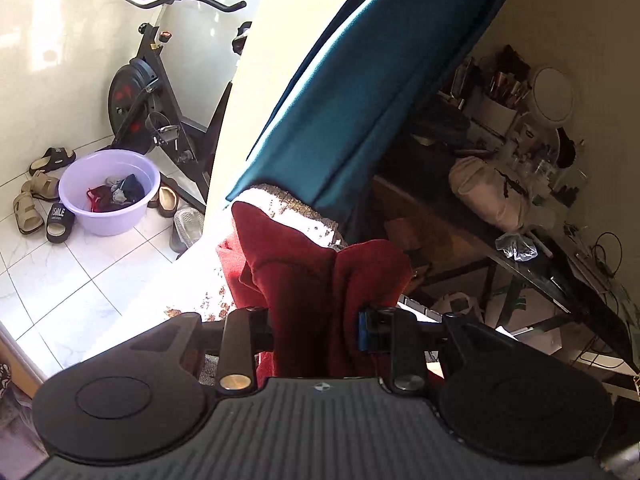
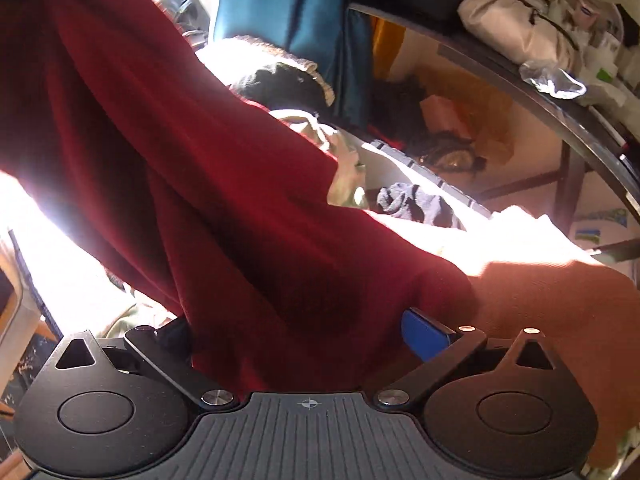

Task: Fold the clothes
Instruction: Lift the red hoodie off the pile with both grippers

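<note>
A dark red garment (image 1: 304, 276) is bunched between the fingers of my left gripper (image 1: 316, 328), which is shut on it and holds it up in the air. In the right wrist view the same red garment (image 2: 200, 184) stretches from the upper left down into my right gripper (image 2: 304, 344), which is shut on its edge. The blue pad of one finger (image 2: 424, 338) shows beside the cloth. The fingertips of both grippers are hidden by the fabric.
A teal curtain (image 1: 340, 100) hangs ahead. A lilac basin (image 1: 110, 190) with clothes stands on the tiled floor among sandals, beside an exercise bike (image 1: 148, 108). A cluttered dark table (image 1: 560, 248) is at the right. Loose dark clothes (image 2: 416, 202) lie on a sunlit surface.
</note>
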`<state>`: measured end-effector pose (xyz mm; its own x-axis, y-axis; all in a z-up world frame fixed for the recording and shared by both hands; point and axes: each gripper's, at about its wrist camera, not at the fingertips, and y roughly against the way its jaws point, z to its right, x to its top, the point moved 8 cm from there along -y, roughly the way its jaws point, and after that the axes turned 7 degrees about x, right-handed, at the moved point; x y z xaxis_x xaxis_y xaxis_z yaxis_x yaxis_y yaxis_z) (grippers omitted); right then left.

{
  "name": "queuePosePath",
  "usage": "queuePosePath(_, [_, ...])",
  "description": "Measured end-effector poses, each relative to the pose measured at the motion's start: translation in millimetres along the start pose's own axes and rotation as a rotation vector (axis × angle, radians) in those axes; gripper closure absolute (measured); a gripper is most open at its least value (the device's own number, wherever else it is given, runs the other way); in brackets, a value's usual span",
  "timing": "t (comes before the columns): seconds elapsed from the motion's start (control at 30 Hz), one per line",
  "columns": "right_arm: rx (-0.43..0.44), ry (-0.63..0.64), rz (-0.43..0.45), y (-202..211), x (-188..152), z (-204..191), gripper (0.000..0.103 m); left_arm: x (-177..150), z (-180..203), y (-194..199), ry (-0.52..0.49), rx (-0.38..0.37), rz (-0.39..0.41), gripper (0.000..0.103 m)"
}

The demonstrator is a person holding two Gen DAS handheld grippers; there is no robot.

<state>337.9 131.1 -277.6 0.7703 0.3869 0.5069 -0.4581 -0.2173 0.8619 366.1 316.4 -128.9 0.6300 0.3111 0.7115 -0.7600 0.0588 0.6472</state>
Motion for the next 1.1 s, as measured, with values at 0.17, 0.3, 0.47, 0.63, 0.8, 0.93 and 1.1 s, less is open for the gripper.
queuePosePath(0.17, [-0.041, 0.294, -0.001, -31.2, -4.7, -33.3, 0.002, 9.0, 24.7, 13.0, -0.059, -0.073, 0.031, 0.072])
queuePosePath(0.3, [-0.066, 0.377, -0.103, -77.3, -10.0, -43.0, 0.001, 14.2, 34.2, 21.5, -0.097, -0.098, 0.045, 0.072])
queuePosePath(0.47, [-0.041, 0.120, -0.171, -101.0, -5.3, -18.4, 0.036, 11.5, 37.9, 26.7, -0.120, -0.098, 0.038, 0.072])
queuePosePath(0.63, [0.137, -0.221, -0.055, -56.6, 25.8, 5.3, 0.072, 21.0, 29.5, 37.0, -0.070, -0.096, 0.066, 0.072])
queuePosePath(0.8, [0.277, -0.437, 0.133, 11.3, 65.0, 36.7, 0.076, 48.4, 25.7, 57.5, -0.066, -0.096, 0.148, 0.072])
queuePosePath(0.93, [0.380, -0.511, 0.282, 66.7, 103.1, 61.9, 0.077, 61.8, 20.6, 71.5, -0.057, -0.084, 0.172, 0.072])
queuePosePath(1.1, [0.437, -0.499, 0.431, 126.4, 151.4, 73.9, 0.078, 67.7, 9.8, 83.5, -0.029, -0.056, 0.143, 0.072])
